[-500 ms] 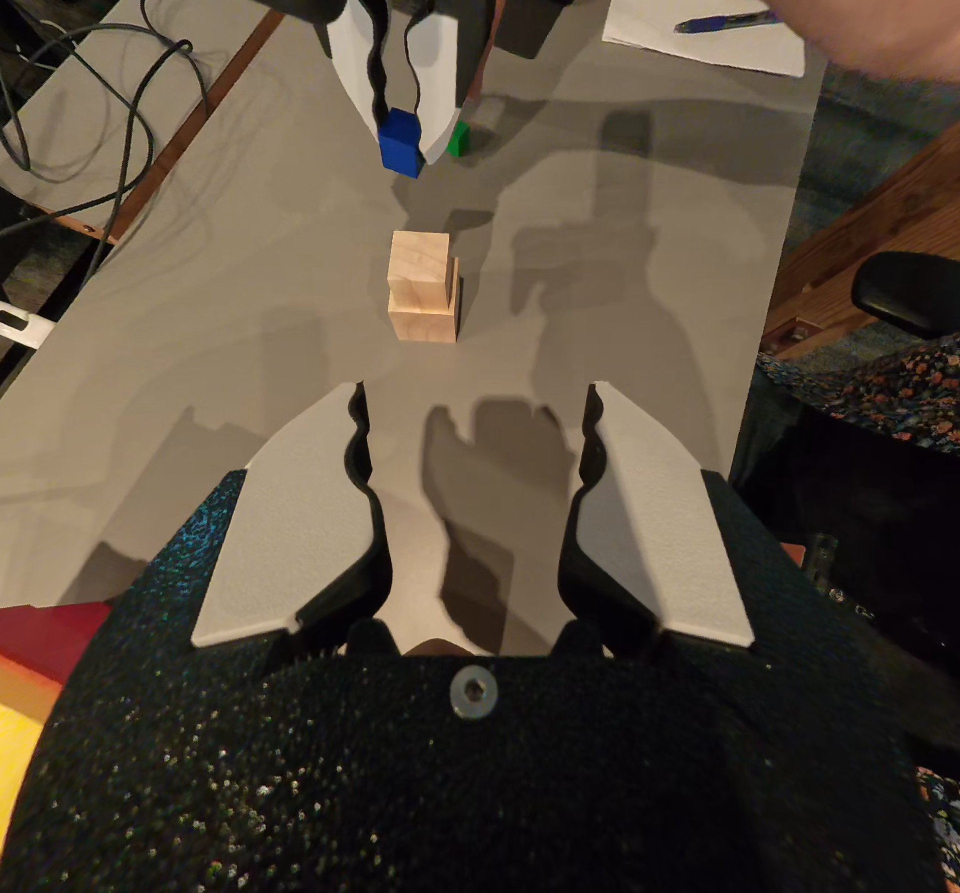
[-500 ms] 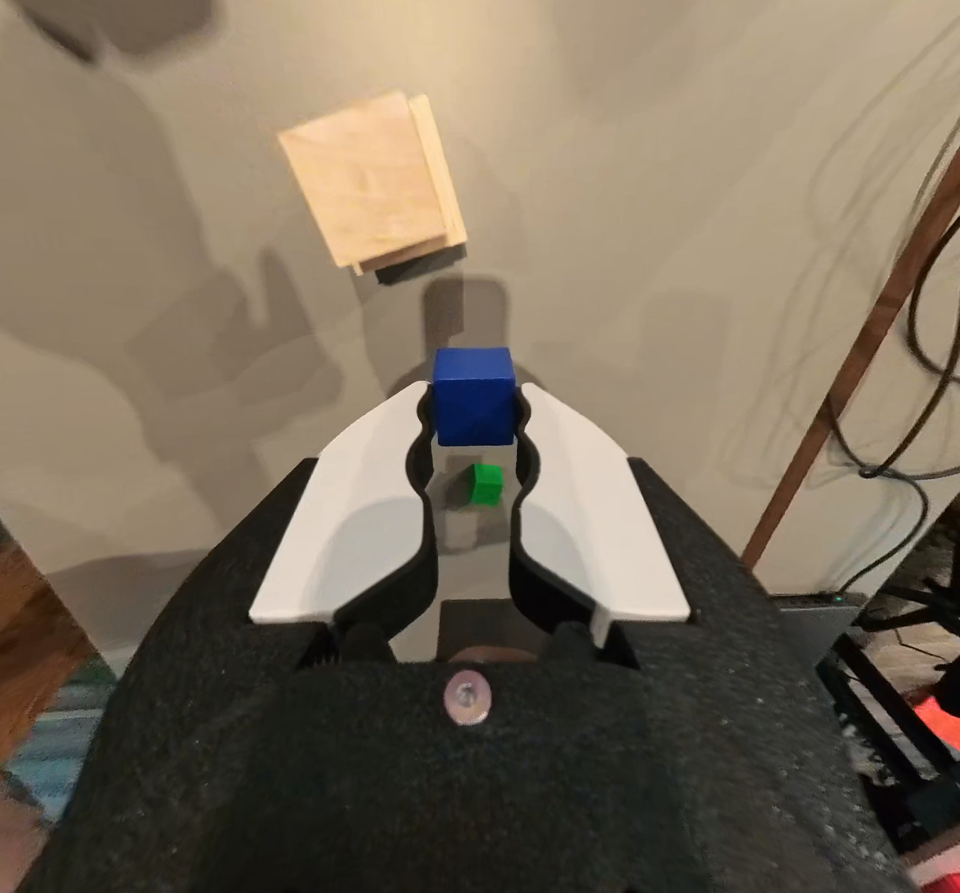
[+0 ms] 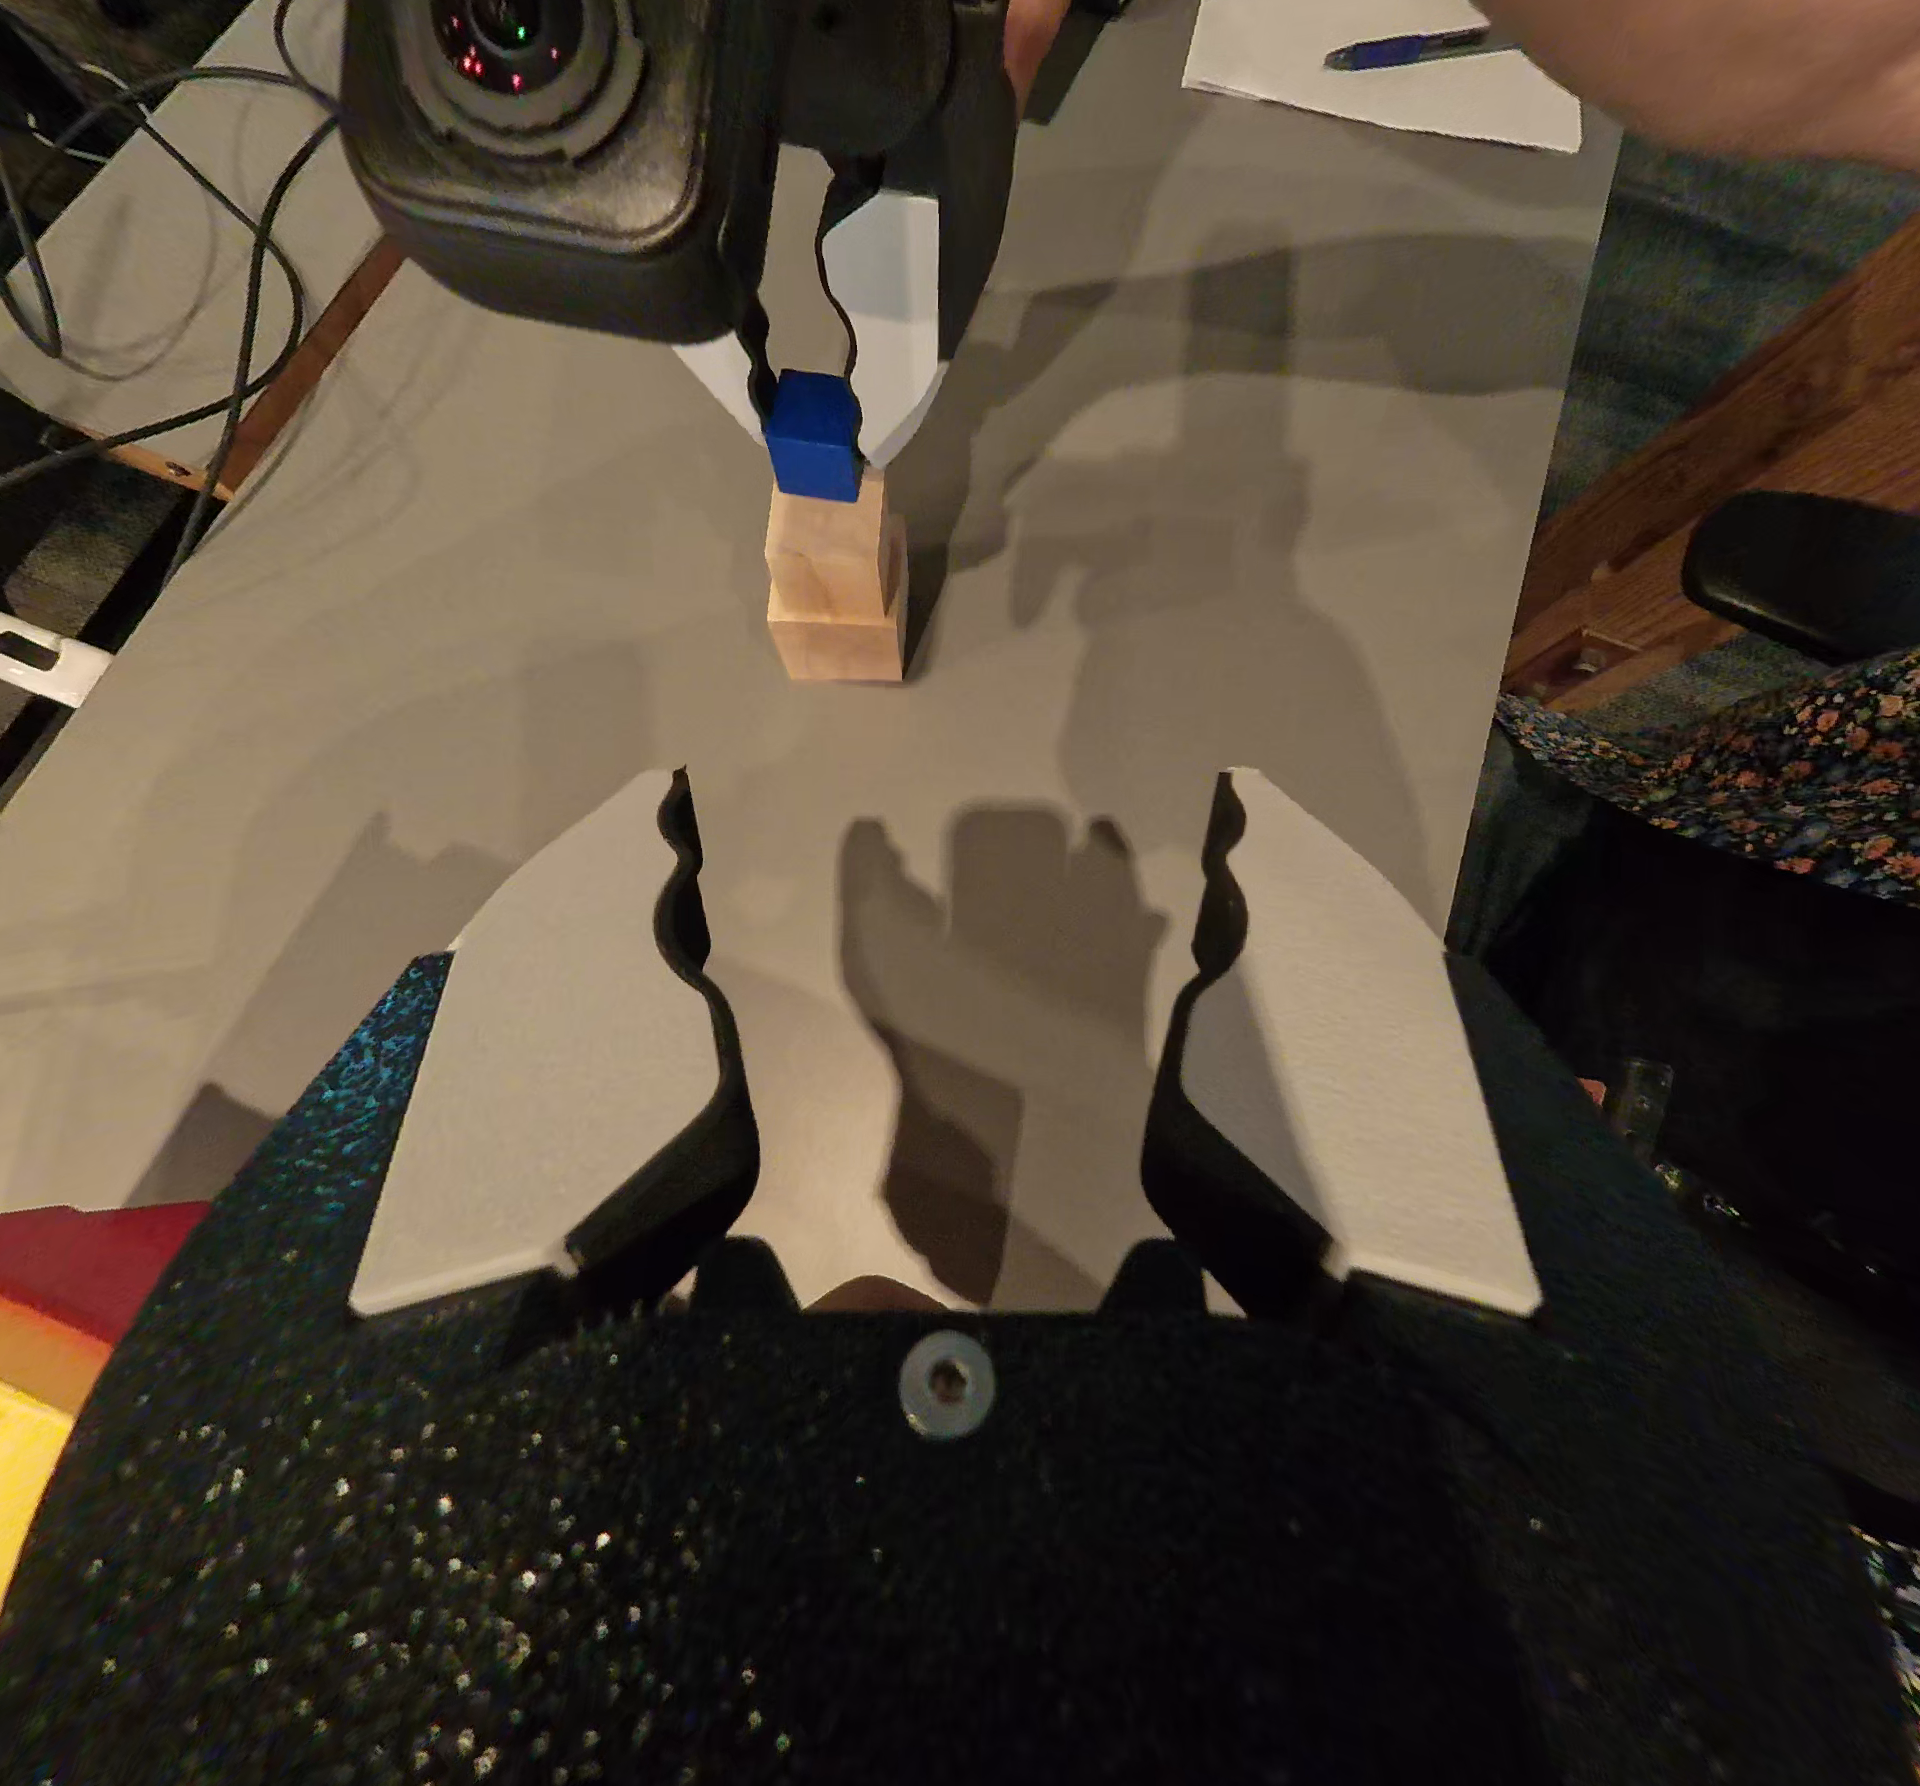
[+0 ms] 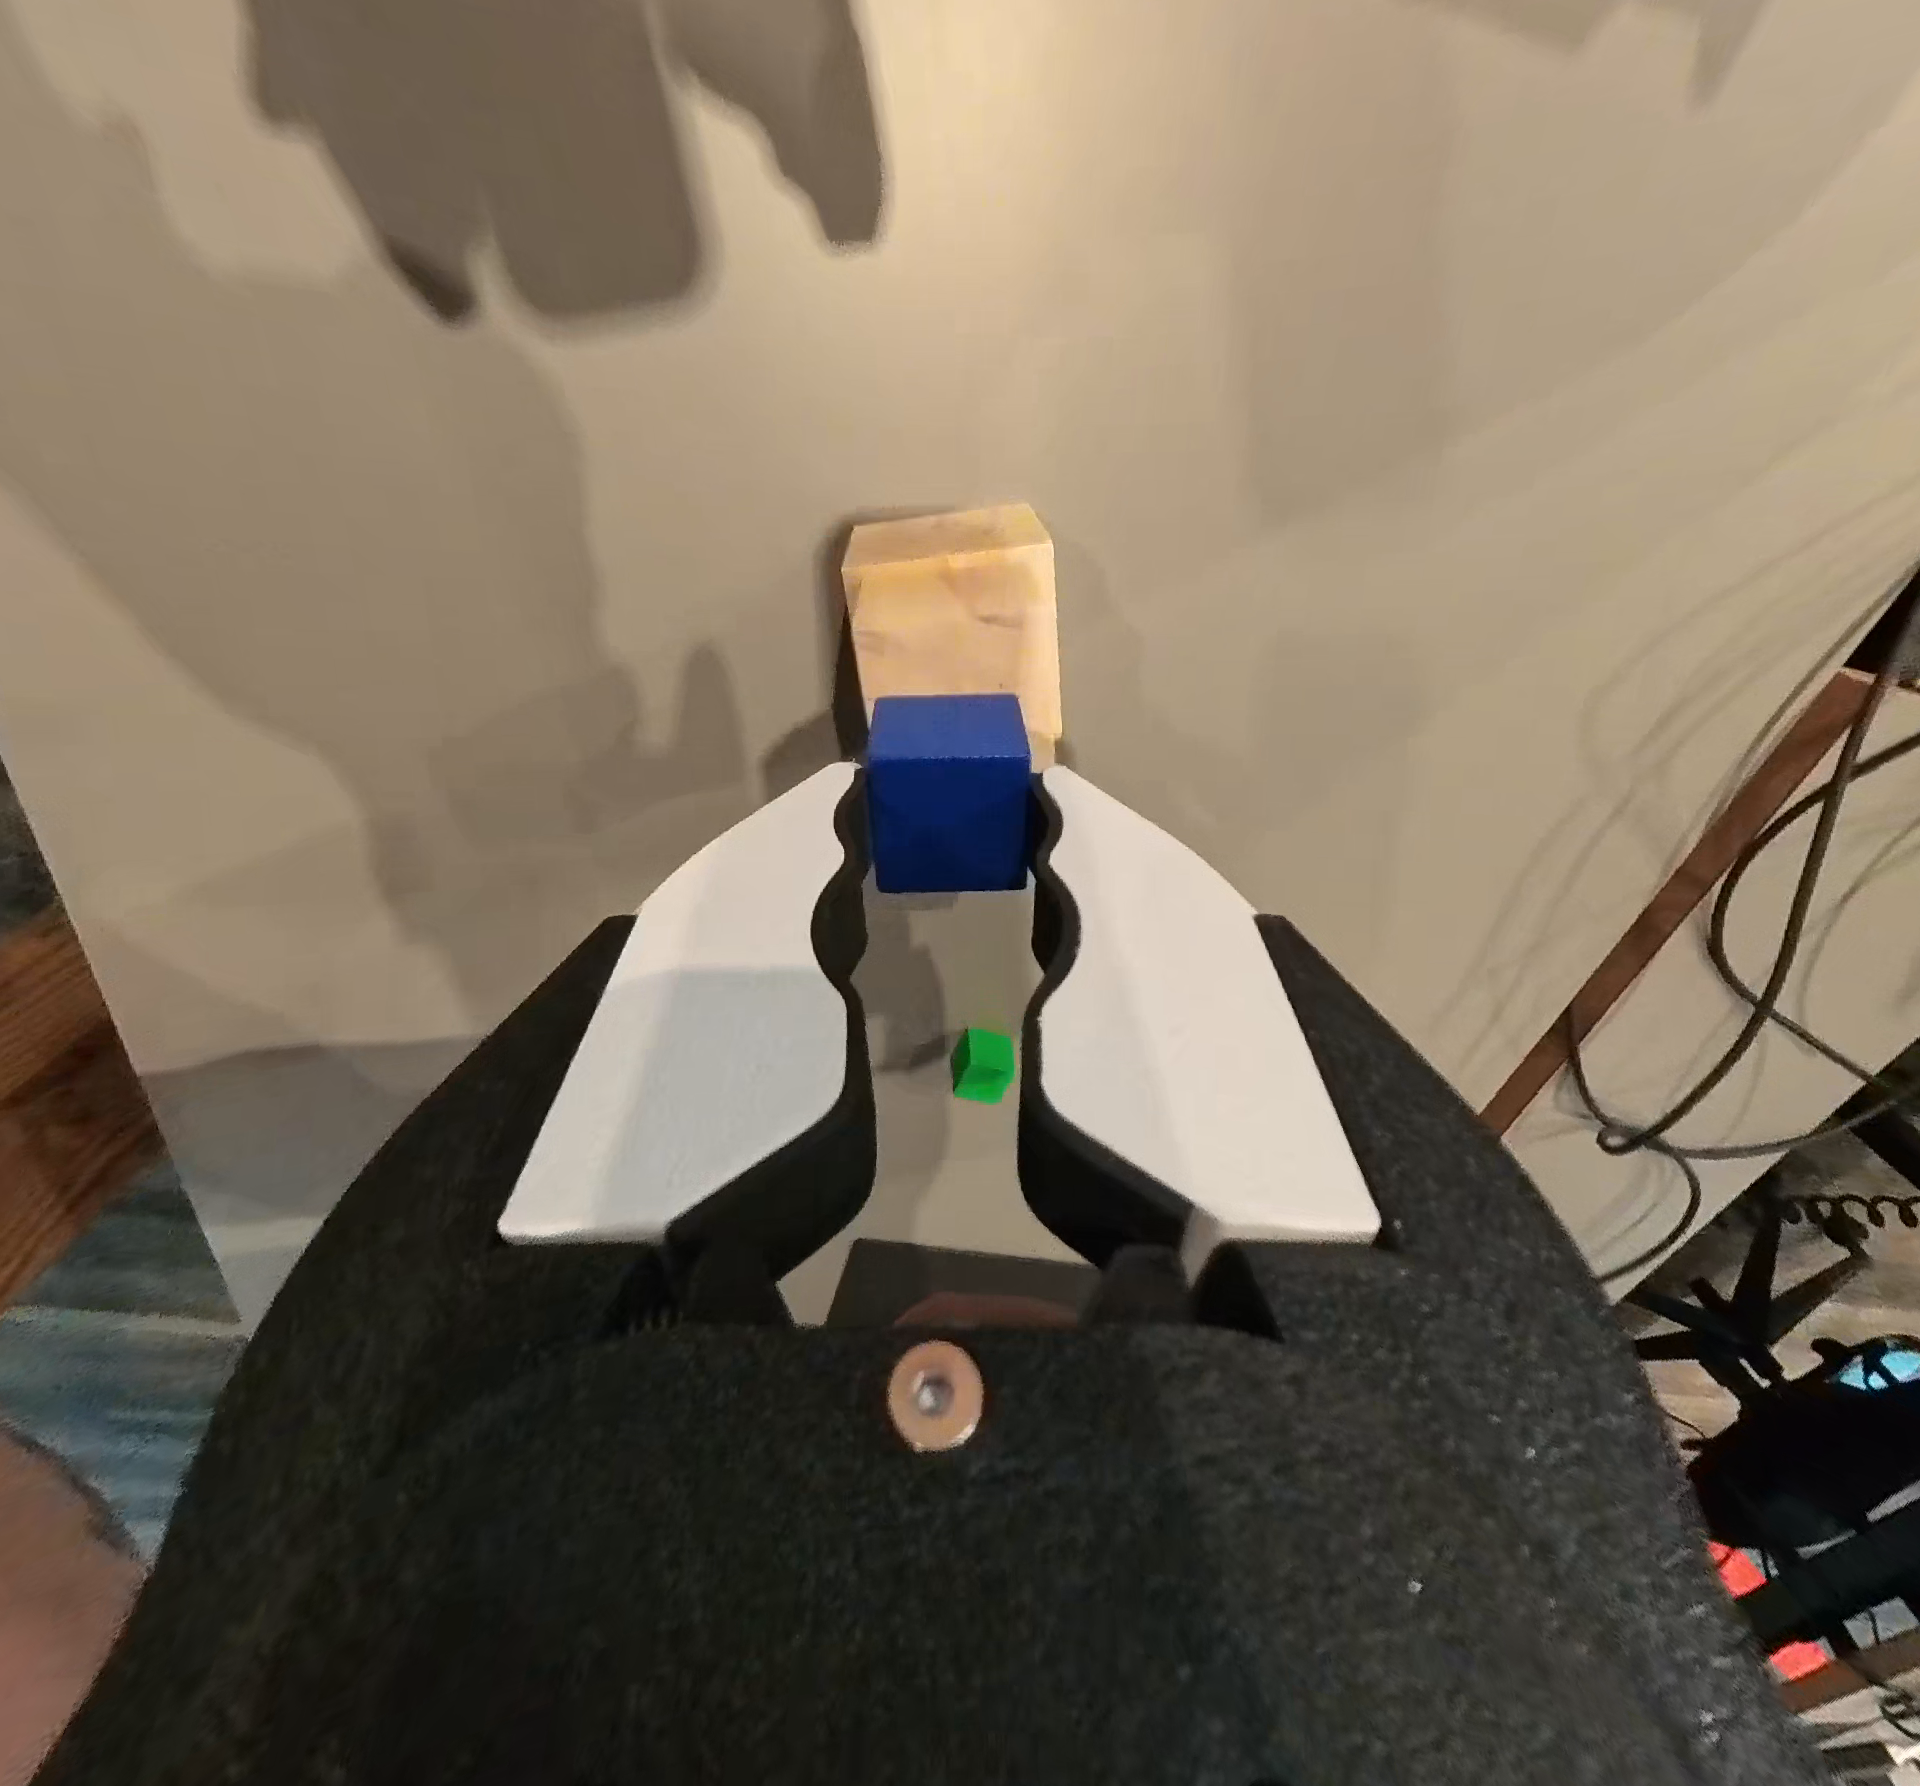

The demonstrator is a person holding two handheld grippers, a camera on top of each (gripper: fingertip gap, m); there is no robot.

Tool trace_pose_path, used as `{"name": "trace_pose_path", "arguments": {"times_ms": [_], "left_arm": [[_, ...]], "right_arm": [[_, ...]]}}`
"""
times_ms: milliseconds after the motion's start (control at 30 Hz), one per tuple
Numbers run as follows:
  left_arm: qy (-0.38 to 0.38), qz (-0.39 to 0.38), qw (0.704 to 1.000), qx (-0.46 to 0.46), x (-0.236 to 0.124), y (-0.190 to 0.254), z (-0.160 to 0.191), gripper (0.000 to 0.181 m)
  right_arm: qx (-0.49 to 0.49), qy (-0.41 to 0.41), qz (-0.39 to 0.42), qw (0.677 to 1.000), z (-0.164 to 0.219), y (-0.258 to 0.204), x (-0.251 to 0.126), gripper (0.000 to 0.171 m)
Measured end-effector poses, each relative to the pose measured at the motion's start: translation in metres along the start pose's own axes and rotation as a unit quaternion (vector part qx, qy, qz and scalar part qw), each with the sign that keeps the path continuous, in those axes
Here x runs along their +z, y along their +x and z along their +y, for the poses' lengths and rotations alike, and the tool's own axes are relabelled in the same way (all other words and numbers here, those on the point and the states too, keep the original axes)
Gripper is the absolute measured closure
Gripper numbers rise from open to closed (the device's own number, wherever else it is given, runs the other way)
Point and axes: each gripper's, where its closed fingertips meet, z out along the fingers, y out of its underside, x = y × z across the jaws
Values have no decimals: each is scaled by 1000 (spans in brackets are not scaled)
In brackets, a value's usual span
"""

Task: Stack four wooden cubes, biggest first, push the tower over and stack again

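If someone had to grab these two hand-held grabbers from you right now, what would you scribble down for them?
Right gripper: shut on the blue cube, held just above the stack of two wooden blocks; whether it touches the top block cannot be told.
Left gripper: open, holds nothing, above the grey table short of the stack.
Small green cube: lies alone on the table, behind the right gripper's fingertips.
Paper with a pen: far corner of the table.
Done: two wooden blocks stacked, blue cube picked up.
Not done: blue cube not released; green cube untouched.
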Motion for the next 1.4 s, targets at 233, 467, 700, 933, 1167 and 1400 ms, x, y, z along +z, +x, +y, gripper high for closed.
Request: {"name": "trace_pose_path", "arguments": {"times_ms": [233,467,700,933,1167,1400], "left_arm": [[-2,-2,1000,4,1,-1,1,87],[-6,0,1000,2,3,-1,1,87],[-8,2,1000,2,5,0,2,87],[-10,4,1000,2,6,1,2,87],[-14,6,1000,2,7,1,4,87],[-15,7,1000,2,6,2,4,87]], "right_arm": [[-1,-2,-11,1000,0,0,10,144],[-6,-2,-10,1000,1,2,19,144],[-16,8,-11,1000,-1,0,21,144],[-25,19,-15,999,-2,-1,22,143],[-26,30,-21,999,-5,-3,23,128],[-20,36,-15,999,-3,-2,21,126]]}}
